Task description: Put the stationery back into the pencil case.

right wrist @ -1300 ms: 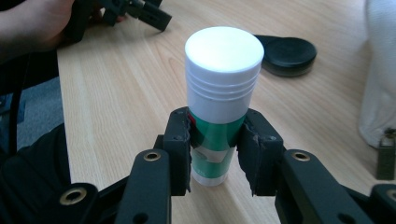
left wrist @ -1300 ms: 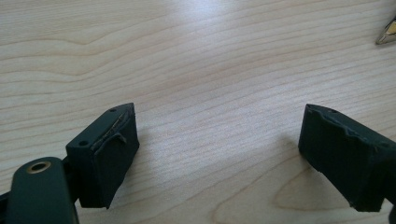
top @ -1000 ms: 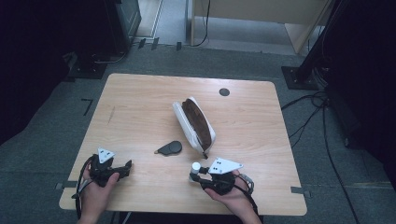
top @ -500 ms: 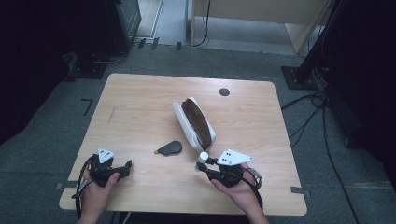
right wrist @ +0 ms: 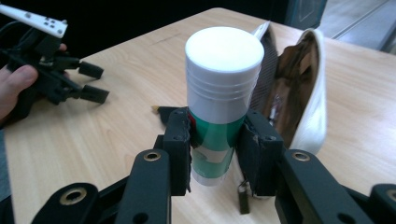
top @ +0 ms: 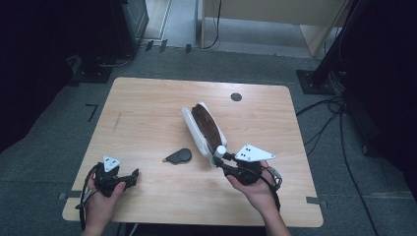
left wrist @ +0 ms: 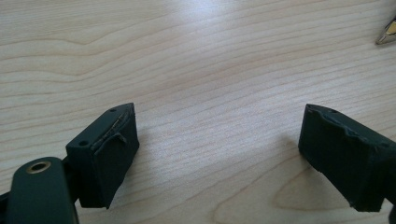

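My right gripper [right wrist: 215,149] is shut on a green tube with a white cap [right wrist: 223,84], held upright just in front of the open white pouch [right wrist: 308,93]. From above, the right gripper [top: 222,160] holds the tube [top: 221,151] at the near end of the pouch [top: 202,128], whose brown lining shows through its open zip. My left gripper [top: 132,177] rests at the table's front left, open; its jaws stand wide apart over bare wood in the left gripper view [left wrist: 219,154]. The left gripper [right wrist: 88,81] also appears in the right gripper view.
A small dark teardrop-shaped object [top: 179,156] lies between the two grippers. A round black disc [top: 236,97] sits in the wooden table [top: 147,108] near the far edge. Dark equipment and cables surround the table on the floor.
My right gripper has risen and moved toward the pouch's near end with the tube in it. The left gripper has stayed put.
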The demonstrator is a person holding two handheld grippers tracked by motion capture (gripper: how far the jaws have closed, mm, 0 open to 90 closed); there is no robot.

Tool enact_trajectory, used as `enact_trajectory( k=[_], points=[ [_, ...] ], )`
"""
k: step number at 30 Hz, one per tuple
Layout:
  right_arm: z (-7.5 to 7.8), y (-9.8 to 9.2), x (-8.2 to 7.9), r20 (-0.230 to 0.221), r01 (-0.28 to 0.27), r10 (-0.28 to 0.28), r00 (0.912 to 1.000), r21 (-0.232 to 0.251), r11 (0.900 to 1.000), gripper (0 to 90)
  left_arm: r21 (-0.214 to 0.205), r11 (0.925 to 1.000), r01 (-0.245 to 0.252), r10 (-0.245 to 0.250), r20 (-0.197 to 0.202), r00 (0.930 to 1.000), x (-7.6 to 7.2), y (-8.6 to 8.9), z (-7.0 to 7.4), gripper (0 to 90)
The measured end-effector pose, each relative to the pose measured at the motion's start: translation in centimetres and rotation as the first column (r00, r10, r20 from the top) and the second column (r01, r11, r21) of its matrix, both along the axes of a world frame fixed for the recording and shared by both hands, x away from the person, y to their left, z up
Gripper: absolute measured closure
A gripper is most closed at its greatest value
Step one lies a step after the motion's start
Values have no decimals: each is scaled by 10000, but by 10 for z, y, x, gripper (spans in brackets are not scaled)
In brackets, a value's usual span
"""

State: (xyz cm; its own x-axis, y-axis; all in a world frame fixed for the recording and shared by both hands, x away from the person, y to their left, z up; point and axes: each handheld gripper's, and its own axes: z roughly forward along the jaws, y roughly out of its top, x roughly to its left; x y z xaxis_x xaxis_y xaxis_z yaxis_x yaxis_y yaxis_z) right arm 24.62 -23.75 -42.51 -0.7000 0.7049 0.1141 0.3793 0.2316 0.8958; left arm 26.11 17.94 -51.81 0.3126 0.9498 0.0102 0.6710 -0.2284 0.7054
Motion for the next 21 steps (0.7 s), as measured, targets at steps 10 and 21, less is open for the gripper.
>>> enact_trajectory(
  k=[10,21],
  points=[
    [9,1,18,160,548,-545,9984,-185,9983,663,-3,10000,-1,1,2,10000,0,0,0,121],
    [0,15,42,16,1156,-1160,9932,-988,9884,663,-7,10000,-3,3,3,10000,0,0,0,121]
  ],
)
